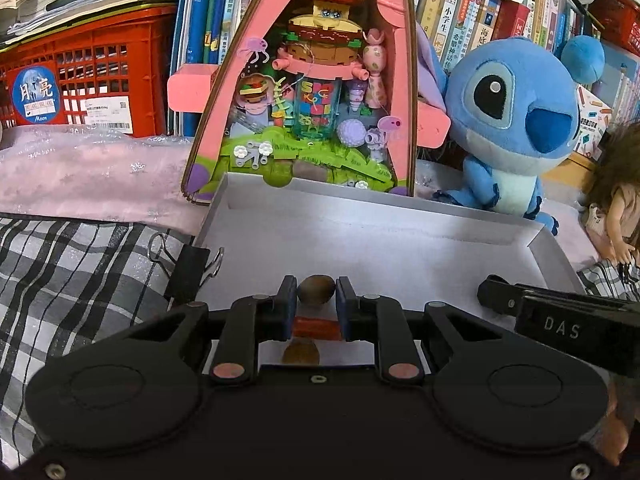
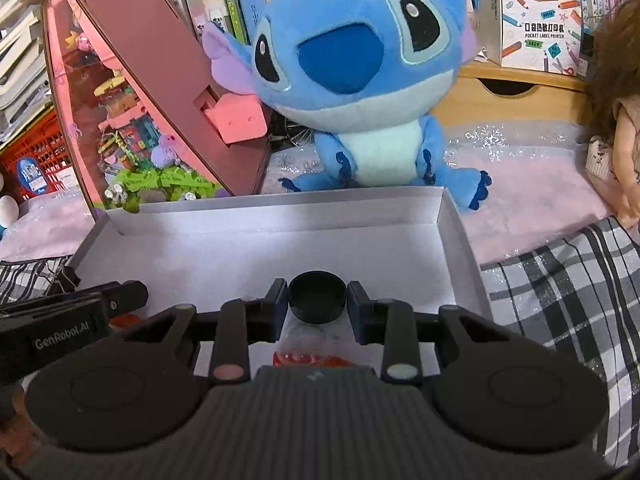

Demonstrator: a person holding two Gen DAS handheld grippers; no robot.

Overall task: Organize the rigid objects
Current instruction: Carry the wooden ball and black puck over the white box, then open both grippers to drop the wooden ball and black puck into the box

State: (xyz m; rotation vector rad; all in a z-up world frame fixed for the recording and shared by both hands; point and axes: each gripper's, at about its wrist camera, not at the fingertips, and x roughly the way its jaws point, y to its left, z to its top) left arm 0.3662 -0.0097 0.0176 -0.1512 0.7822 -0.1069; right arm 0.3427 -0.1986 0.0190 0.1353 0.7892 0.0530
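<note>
So the white tray [image 1: 400,248] was the anchor for everything here, a shallow cardboard box lid sitting on my checked cloth [image 1: 80,272]. Behind its far wall stood the pink triangular display case [image 1: 312,92] with the brick-built burger scene inside, and just right of that the blue plush [image 1: 516,120] sat leaning against the tray's back edge. A doll [image 1: 616,216] was off past the tray's right side, and the red crate [image 1: 88,72] was well behind its left corner.

On the tray's left rim there was a black binder clip [image 1: 188,268] clamped on.

My left gripper [image 1: 317,300] was over the near part of the tray, fingers closed in tight on a small brown nut-like thing [image 1: 316,289], pinched between the two pads right at the tips. Below that, near the tray's front edge, I could see an orange-red piece [image 1: 317,327] and a brownish round piece [image 1: 300,354], can't say what either was.

My right gripper [image 2: 318,300] was over the tray's near middle too, beside the left one. It had a black round cap [image 2: 317,297] between its fingers, both pads looked like they were touching its sides, open side up.
</note>
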